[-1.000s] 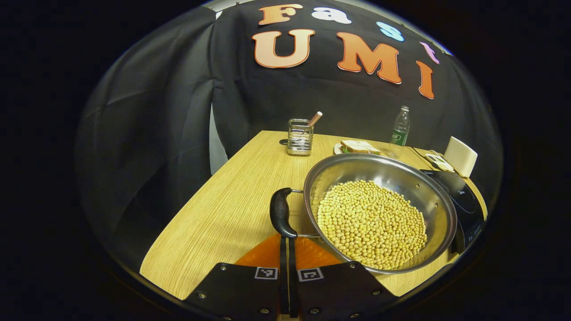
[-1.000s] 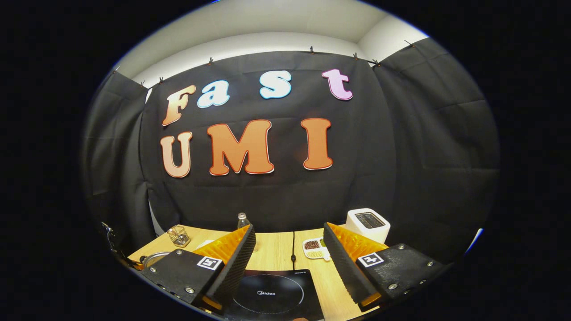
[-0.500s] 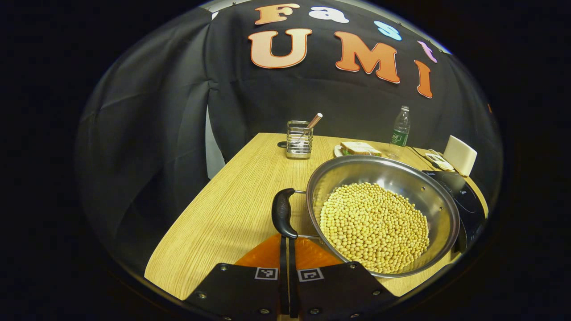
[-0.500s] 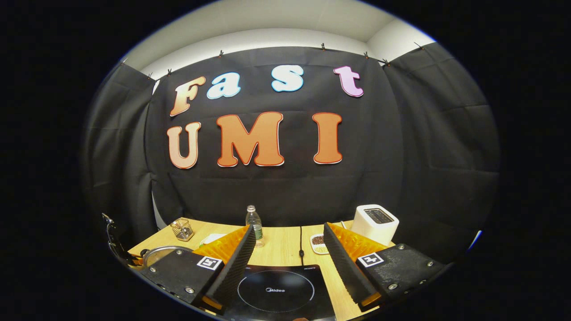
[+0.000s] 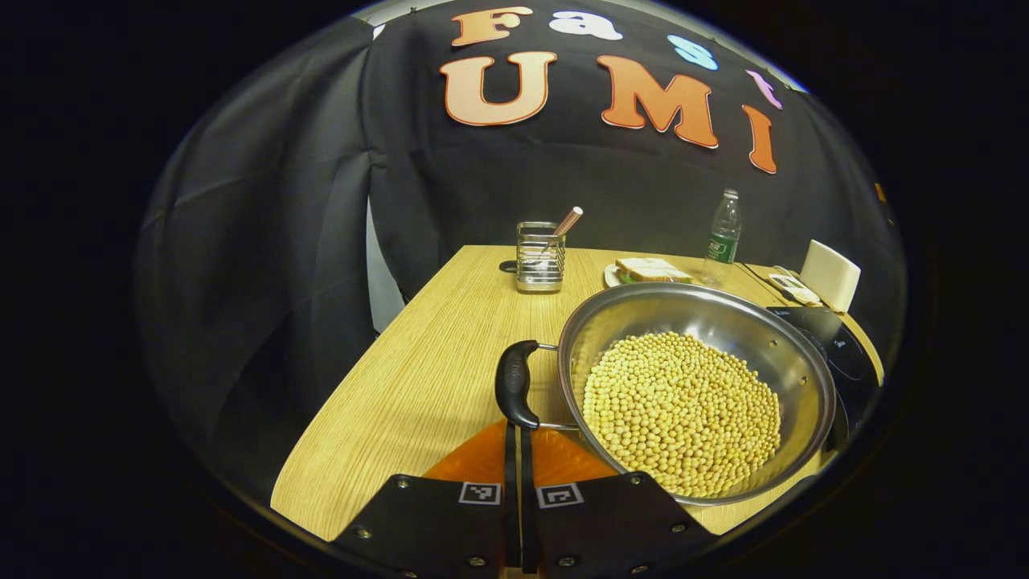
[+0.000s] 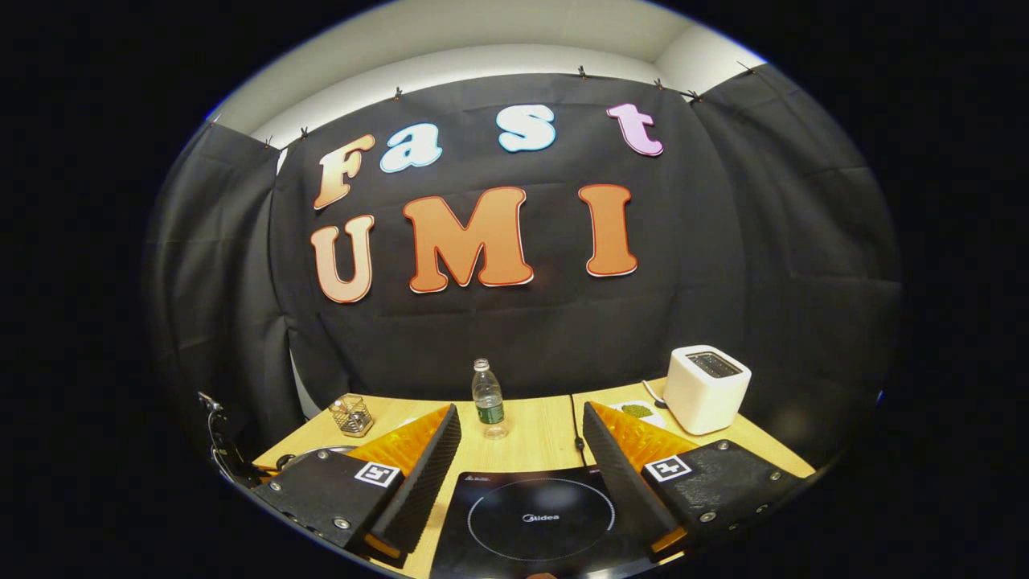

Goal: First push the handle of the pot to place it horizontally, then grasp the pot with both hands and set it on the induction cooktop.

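A steel pot (image 5: 792,366) full of yellow beans sits on the wooden table (image 5: 418,378), just left of the black induction cooktop (image 5: 840,358). Its black side handle (image 5: 514,384) points toward me. In the left gripper view my left gripper (image 5: 518,432) is shut, empty, with its tips at the near end of that handle. In the right gripper view my right gripper (image 6: 521,414) hangs open above the near part of the cooktop (image 6: 540,519), nothing between its fingers. A sliver of the pot's rim (image 6: 309,454) peeks out behind its left finger.
At the back of the table stand a wire cup with a stick (image 5: 539,257), a plate with a sandwich (image 5: 649,269), a water bottle (image 5: 722,237) and a white toaster (image 5: 830,276). A cable (image 6: 575,418) runs to the cooktop. The table's left edge drops off beside the pot.
The left gripper view shifted slightly, so the pot and handle sit a little further right. The right gripper turned left and tipped down: bottle and toaster slid right, more cooktop shows.
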Available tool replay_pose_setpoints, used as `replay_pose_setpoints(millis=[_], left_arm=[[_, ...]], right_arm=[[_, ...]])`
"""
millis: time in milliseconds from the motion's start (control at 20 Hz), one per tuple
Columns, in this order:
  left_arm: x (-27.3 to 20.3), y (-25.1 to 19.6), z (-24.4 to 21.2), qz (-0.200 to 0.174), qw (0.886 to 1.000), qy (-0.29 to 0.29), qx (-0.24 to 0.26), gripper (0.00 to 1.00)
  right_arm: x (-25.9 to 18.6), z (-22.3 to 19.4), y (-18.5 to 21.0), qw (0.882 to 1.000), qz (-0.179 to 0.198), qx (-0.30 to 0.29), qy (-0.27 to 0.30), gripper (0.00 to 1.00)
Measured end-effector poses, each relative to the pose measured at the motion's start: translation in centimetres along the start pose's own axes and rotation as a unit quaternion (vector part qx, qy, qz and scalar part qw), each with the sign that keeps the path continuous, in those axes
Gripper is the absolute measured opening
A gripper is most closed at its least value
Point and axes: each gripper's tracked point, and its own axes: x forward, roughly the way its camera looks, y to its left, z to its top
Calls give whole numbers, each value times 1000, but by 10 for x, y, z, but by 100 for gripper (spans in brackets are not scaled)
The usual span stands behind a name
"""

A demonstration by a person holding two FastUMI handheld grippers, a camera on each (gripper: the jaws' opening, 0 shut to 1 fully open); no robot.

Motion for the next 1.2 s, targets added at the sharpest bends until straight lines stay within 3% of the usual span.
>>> replay_pose_setpoints(millis=[350,700,800,850,900,1000,1200], left_arm=[[-32,12,13,5,999,-41,5,3],[-43,18,29,3,998,-64,-28,7],[-43,12,35,-11,997,-70,-39,28],[-40,10,37,-16,996,-70,-43,30],[-37,8,38,-19,996,-69,-47,46],[-30,0,38,-33,996,-66,-53,65],[-16,-10,40,-50,996,-58,-44,72]], right_arm=[[8,-36,38,1000,3,5,24,95],[17,-90,81,997,19,-8,71,95],[22,-104,90,996,18,-20,80,95],[24,-112,97,996,19,-24,88,95],[26,-122,102,995,23,-27,97,95],[30,-140,112,993,25,-35,114,95],[41,-177,123,987,26,-59,151,96]])
